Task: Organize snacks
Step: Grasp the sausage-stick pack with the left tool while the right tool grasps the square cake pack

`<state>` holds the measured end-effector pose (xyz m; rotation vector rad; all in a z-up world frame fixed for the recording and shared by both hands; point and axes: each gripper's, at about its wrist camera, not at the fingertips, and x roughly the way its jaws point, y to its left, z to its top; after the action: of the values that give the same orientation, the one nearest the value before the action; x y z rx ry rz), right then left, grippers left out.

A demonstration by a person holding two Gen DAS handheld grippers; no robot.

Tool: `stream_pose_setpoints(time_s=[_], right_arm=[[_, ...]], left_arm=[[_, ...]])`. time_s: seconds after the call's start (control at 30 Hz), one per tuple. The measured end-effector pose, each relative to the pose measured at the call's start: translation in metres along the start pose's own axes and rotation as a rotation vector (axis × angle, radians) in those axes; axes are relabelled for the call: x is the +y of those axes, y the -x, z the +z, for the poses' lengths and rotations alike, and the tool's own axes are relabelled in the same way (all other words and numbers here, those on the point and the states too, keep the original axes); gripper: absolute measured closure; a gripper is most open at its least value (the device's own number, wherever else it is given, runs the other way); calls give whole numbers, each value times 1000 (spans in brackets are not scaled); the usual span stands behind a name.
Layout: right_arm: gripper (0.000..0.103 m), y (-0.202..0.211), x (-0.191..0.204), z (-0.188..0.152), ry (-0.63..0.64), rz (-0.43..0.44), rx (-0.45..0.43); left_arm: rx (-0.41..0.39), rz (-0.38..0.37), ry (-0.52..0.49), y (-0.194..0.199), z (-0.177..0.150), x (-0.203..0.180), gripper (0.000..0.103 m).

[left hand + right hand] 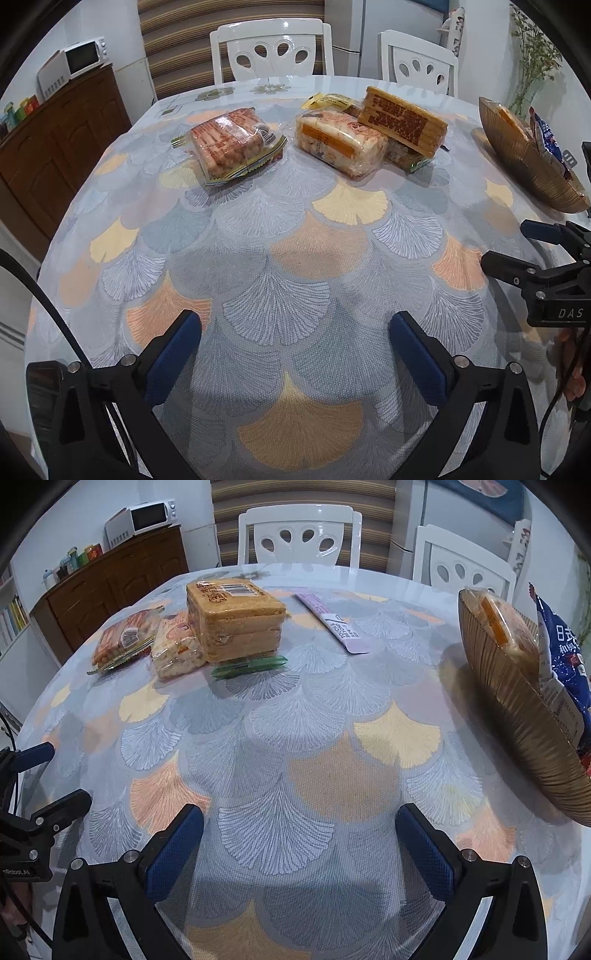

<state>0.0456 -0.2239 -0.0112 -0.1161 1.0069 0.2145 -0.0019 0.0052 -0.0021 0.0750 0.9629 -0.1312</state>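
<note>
Blue-padded left gripper [295,363] and right gripper [299,853] are gaping wide, holding nothing, hovering over the tablecloth [295,266]; snack packs [341,142] are lying at twelve o'clock.

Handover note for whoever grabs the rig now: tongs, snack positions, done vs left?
Left tongs: open, empty, above bare tablecloth.
Right tongs: open, empty, above bare tablecloth.
Gold bowl, on the table's right: already holds a blue bag and an orange-labelled pack.
Left on the table: sausage pack, rice cracker pack, tan wafer block resting on a green packet, yellow packet behind them, pink sachet lying apart.
Next, probably: move those to the bowl.
</note>
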Motion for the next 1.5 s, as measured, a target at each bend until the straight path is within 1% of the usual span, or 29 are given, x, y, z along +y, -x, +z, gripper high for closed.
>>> stream_pose_setpoints(time_s=[0.13,0.17,0.2,0.27,0.3,0.37,0.43,0.47,0.57,0.63,0.7,0.73,0.8,0.87,0.9,0.93,0.97,1.0,1.03,1.07,1.13,1.3,1.4,1.5], right_arm=[[0,3,0,-2,7,14,1],[0,4,-1,-1,0,21,3],[0,6,-1,0,-2,26,5],[0,14,2,5,26,61,3],[0,20,5,10,43,68,-13],[0,35,13,26,81,53,-68],[0,43,15,44,84,59,-101],[0,43,14,58,73,90,-111],[0,29,12,84,43,156,-104],[2,12,10,99,26,185,-81],[2,-2,11,112,34,217,-73],[2,-7,13,118,38,219,-73],[2,-15,16,124,45,223,-67],[2,-24,18,131,49,243,-57],[3,-28,20,133,48,249,-50],[5,-31,21,133,47,251,-45],[17,-34,22,133,45,251,-41],[28,-37,23,132,41,247,-35],[30,-39,25,132,38,250,-30],[35,-39,25,130,29,254,-38],[37,-37,24,127,22,248,-49],[48,-23,23,116,14,241,-68],[50,-4,20,103,-7,212,-104],[50,20,13,79,-41,213,-120]], left_arm=[[21,-4,8,0,4,2,0],[33,-6,17,1,7,3,3],[32,-15,31,3,11,5,3],[-4,-54,69,15,24,14,3],[-29,-74,99,22,33,21,3],[-55,-107,152,29,50,35,3],[-69,-141,219,29,67,50,3],[-68,-157,253,25,76,58,3],[-44,-210,353,2,92,74,3],[-26,-211,413,-17,101,81,3],[-45,-156,449,-27,108,84,3],[-60,-134,461,-31,112,86,3],[-62,-136,472,-40,121,89,3],[-18,-148,460,-54,129,87,4],[-2,-146,453,-60,132,85,5],[5,-140,443,-65,133,83,13],[13,-124,432,-68,133,81,23],[19,-101,418,-71,134,78,24],[4,-74,399,-70,134,76,33],[-4,-62,382,-70,134,75,44],[-14,-53,355,-67,132,73,47],[-25,-51,340,-52,120,72,50],[-35,-83,334,-31,101,66,50],[-37,-101,329,-12,75,54,50]])
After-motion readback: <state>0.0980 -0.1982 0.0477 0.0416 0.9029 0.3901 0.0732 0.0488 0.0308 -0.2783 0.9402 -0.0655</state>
